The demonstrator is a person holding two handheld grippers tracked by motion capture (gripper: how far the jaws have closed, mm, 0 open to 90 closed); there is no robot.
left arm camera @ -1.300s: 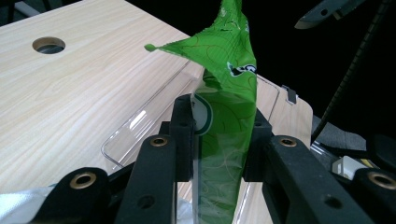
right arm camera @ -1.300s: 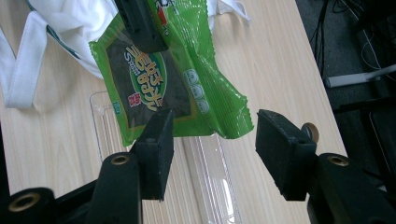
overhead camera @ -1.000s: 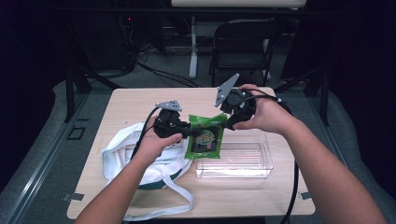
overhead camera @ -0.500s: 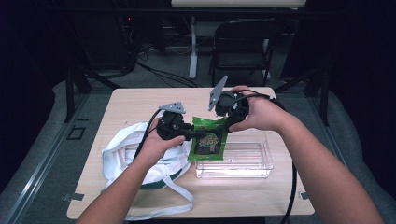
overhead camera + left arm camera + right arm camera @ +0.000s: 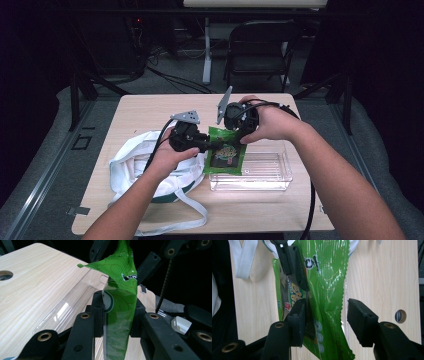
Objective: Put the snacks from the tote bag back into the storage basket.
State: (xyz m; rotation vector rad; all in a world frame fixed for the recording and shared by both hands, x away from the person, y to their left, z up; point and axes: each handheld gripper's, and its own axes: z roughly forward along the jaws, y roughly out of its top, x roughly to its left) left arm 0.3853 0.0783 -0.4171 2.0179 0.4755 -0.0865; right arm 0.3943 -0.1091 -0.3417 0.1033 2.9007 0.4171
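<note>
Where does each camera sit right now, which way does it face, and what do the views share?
High view: above the person's side, looking forward and down on the table; both forearms enter from below.
Left gripper view: rides the left gripper, looking along jaws clamping the green packet.
Right gripper view: rides the right gripper, looking down; jaws apart.
Shared: the packet, the clear bin.

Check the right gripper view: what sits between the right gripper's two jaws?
The green snack packet hangs between them, against one jaw, with a gap to the other. Farther up, the left gripper pinches the same packet above the table.
</note>
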